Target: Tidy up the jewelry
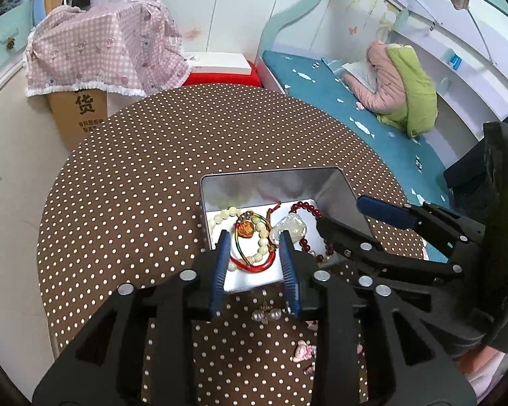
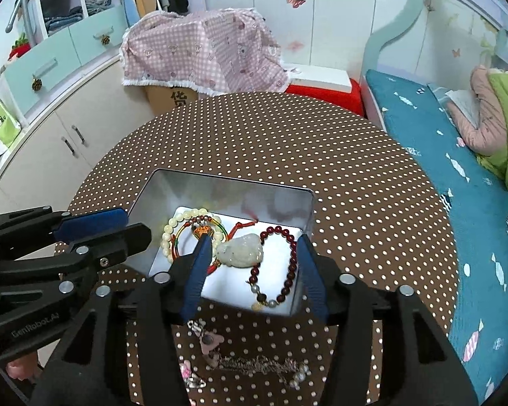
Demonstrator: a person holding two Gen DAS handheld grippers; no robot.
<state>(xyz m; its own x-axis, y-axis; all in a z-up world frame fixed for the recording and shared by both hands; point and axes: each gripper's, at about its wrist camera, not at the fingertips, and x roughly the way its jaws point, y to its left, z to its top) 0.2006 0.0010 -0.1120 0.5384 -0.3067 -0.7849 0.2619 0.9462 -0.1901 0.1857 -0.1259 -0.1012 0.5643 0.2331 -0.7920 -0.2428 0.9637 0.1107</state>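
Note:
A silver metal tin (image 1: 216, 186) (image 2: 159, 186) sits on the round polka-dot table and holds a cream bead bracelet (image 1: 264, 237) (image 2: 167, 233), a red-green bangle (image 1: 254, 264) (image 2: 183, 233), a white jade pendant (image 1: 291, 225) (image 2: 242, 250) and a dark red bead bracelet (image 1: 308, 207) (image 2: 289, 267). My left gripper (image 1: 255, 240) is open and empty above the tin's near edge. My right gripper (image 2: 254, 247) is open and empty over the tin. Loose pearl and pink pieces (image 1: 267, 314) (image 2: 213, 341) lie on the table near me.
The brown dotted table (image 1: 152, 169) (image 2: 355, 169) fills the middle. A cardboard box under pink checked cloth (image 1: 101, 47) (image 2: 199, 50) stands behind it. A blue bed (image 1: 355, 108) (image 2: 457, 169) lies to the right, cabinets (image 2: 67, 128) to the left.

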